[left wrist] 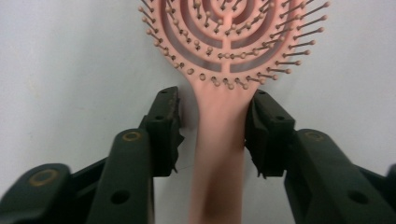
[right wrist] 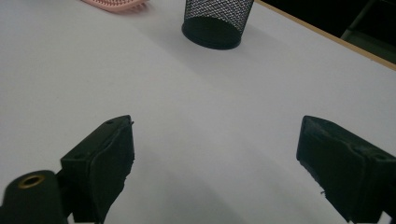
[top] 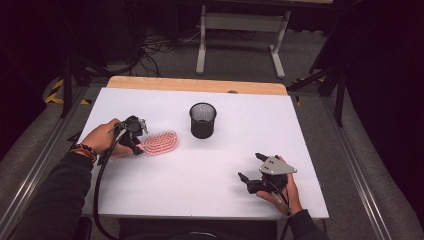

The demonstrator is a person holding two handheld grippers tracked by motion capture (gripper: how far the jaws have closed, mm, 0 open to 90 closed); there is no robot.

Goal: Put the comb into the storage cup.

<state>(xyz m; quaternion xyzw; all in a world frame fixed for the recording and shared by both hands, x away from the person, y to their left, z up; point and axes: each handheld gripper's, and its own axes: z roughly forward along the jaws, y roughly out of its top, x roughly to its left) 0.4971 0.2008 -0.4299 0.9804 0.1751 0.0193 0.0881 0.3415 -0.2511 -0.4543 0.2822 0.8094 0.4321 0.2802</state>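
The left gripper (left wrist: pixel 212 135) straddles the brush (left wrist: pixel 219 140) handle: one pad touches, the other stands just clear, so no full grip. Beyond its head stands the mesh cup (top: pixel 203 120). The right gripper (top: pixel 251 169) rests agape on bare white table (top: pixel 200 175), near its front edge.

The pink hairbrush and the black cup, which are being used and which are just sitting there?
In use:
- pink hairbrush, its handle between the jaws
- left hand-held gripper

Just sitting there:
- black mesh cup
- right hand-held gripper, open over bare table
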